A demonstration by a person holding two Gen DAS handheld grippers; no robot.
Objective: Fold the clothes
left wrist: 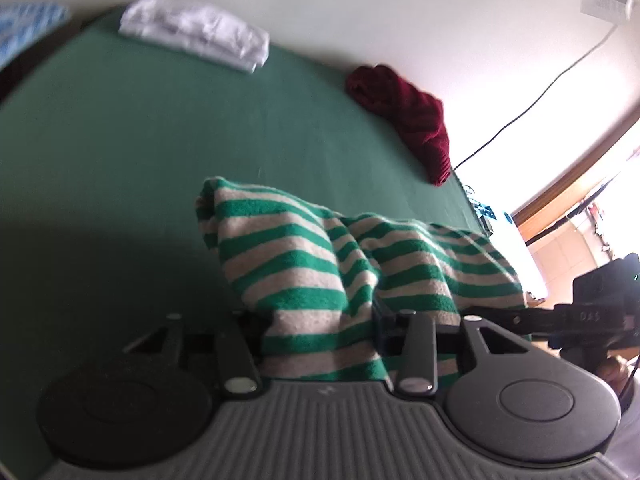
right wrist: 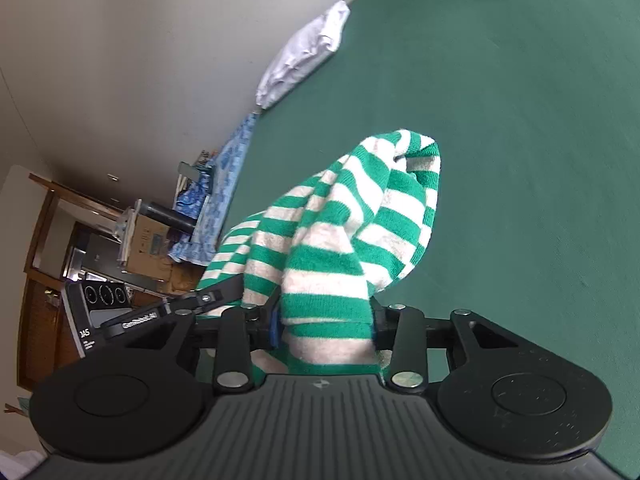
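Observation:
A green-and-white striped knit garment (left wrist: 296,248) hangs bunched above the green bed surface (left wrist: 140,140). In the left wrist view my left gripper (left wrist: 320,328) is shut on one end of it, the fabric pinched between the jaws and draping forward. In the right wrist view my right gripper (right wrist: 326,328) is shut on another part of the same striped garment (right wrist: 360,208), which rises in a hump ahead of the jaws. The fingertips of both grippers are hidden by cloth. The garment spans the gap between the two grippers, which are held close together.
A folded white cloth (left wrist: 196,32) lies at the far edge by the wall, and a crumpled dark red garment (left wrist: 408,116) lies at the far right. A blue patterned cloth (right wrist: 224,184) hangs off the bed's side near a cardboard box (right wrist: 152,240). A black cable (left wrist: 520,112) runs down the wall.

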